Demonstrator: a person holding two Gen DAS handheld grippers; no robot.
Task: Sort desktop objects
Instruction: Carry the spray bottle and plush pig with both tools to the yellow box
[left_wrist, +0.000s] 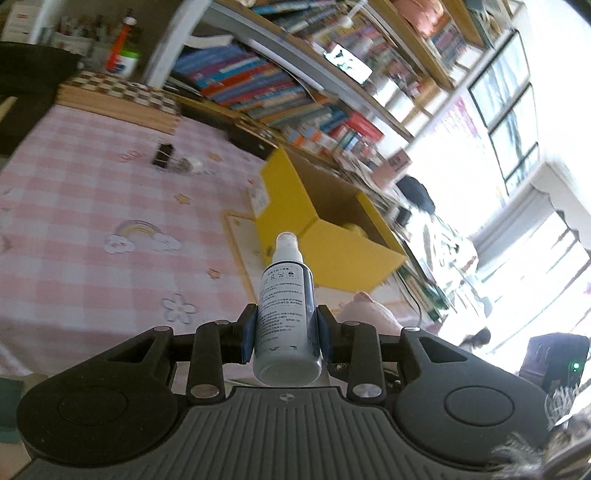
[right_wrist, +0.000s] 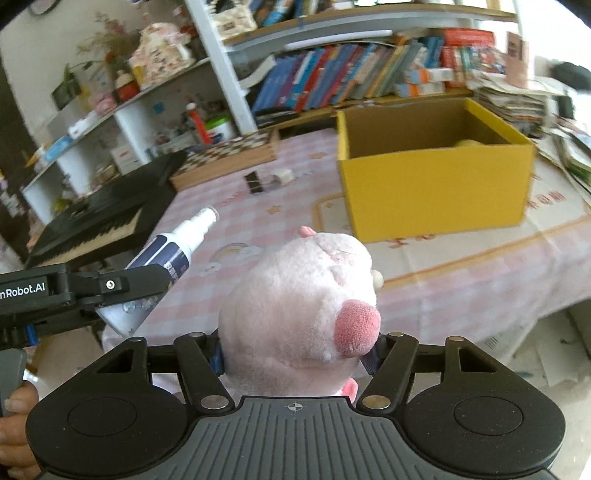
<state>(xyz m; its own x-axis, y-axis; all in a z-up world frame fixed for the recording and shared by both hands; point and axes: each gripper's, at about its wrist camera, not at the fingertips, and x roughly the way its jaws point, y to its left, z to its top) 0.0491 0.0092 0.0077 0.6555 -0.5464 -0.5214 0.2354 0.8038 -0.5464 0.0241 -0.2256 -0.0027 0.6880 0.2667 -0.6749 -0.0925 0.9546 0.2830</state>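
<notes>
left gripper (left_wrist: 285, 332): pinches bottle (left_wrist: 286, 306) by its body, nozzle toward 12, tilted down over table (left_wrist: 92, 206) | right gripper (right_wrist: 295, 354): clamps pink plush (right_wrist: 295, 306), snout at 3, angled down | box (right_wrist: 436, 184): yellow, open, at 1-2 o'clock in right view | left gripper at 9 there

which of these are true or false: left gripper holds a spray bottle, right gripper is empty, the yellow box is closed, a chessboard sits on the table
1. The left gripper holds a spray bottle. True.
2. The right gripper is empty. False: it is clamped on a pink plush toy.
3. The yellow box is closed. False: its top is open, with something pale inside.
4. A chessboard sits on the table. True.
</notes>
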